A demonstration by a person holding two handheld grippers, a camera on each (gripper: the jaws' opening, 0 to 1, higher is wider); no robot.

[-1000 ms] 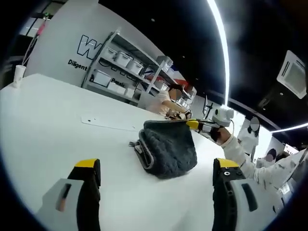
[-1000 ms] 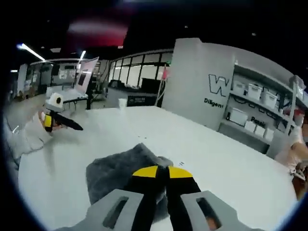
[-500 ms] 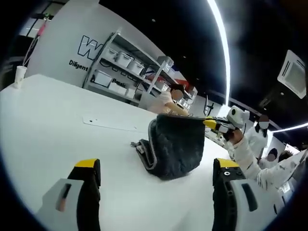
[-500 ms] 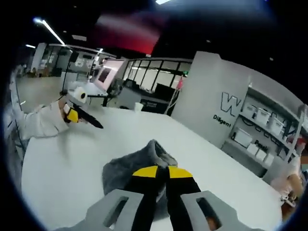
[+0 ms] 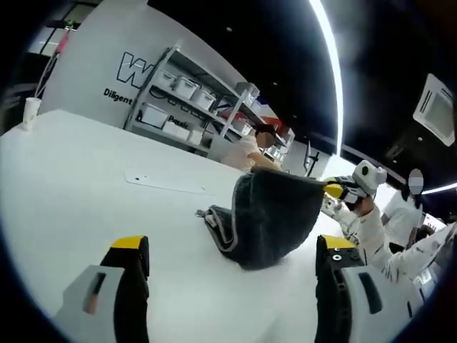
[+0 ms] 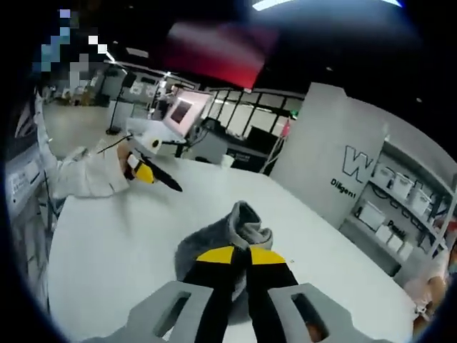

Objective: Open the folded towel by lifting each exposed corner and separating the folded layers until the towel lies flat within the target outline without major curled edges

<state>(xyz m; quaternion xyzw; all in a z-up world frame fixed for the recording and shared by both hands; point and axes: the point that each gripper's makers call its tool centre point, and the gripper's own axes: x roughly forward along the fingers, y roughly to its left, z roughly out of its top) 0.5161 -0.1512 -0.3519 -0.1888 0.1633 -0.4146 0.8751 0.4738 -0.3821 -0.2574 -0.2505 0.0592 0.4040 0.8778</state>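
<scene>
A dark grey towel (image 5: 275, 218) lies on the white table (image 5: 78, 186), its folded bulk to the left and its top layer raised like a tent. My right gripper (image 5: 332, 190) is shut on that layer's corner and holds it above the table at the right. In the right gripper view the shut yellow-tipped jaws (image 6: 240, 256) pinch the towel (image 6: 243, 223), which hangs below them. My left gripper (image 5: 233, 246) stands open a short way in front of the towel, holding nothing. It also appears as a yellow and black gripper (image 6: 153, 175) in a sleeved hand.
A thin outline (image 5: 164, 184) is marked on the table behind the towel. A paper cup (image 5: 28, 111) stands at the far left edge. Shelves with white bins (image 5: 186, 100) and a seated person (image 5: 250, 146) are beyond the table. A monitor (image 6: 182, 111) stands in the background.
My right gripper has carried the towel's corner higher and farther right in the left gripper view, so the top layer has peeled up off the folded bulk. The left gripper stayed put.
</scene>
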